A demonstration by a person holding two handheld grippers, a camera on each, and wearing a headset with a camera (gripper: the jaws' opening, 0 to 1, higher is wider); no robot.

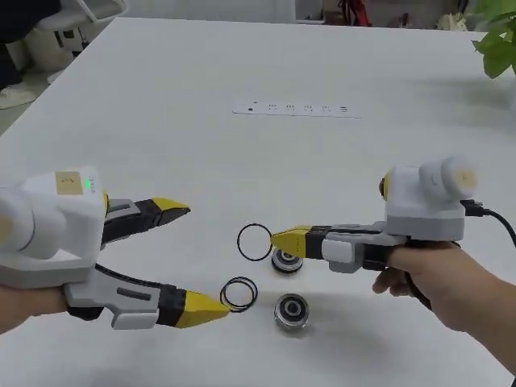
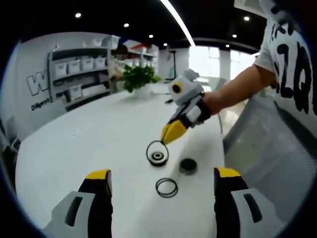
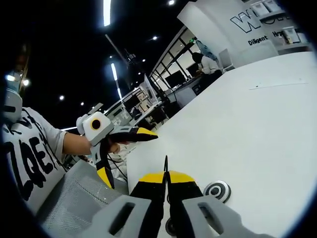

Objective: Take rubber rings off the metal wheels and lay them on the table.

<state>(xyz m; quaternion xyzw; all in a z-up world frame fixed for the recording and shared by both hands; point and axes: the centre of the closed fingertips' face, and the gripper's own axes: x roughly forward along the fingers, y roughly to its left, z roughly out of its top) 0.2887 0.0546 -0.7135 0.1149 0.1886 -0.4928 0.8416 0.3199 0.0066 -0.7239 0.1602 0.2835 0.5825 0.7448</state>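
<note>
My right gripper (image 1: 278,239) is shut on a thin black rubber ring (image 1: 239,241), which hangs just left of a metal wheel (image 1: 286,261) under the jaw tips. In the right gripper view the ring (image 3: 166,163) shows edge-on above the closed jaws. A second wheel (image 1: 291,311) stands nearer the front. Two overlapping rings (image 1: 225,293) lie flat on the table beside it. My left gripper (image 1: 189,258) is open, its lower yellow tip close to those rings. The left gripper view shows the lying ring (image 2: 156,187) ahead between its jaws and the held ring (image 2: 147,152) beyond.
A white power strip (image 1: 296,109) lies across the middle of the white table (image 1: 242,161). A green plant (image 1: 500,40) sits at the far right corner, and a chair (image 1: 72,16) stands beyond the far left edge.
</note>
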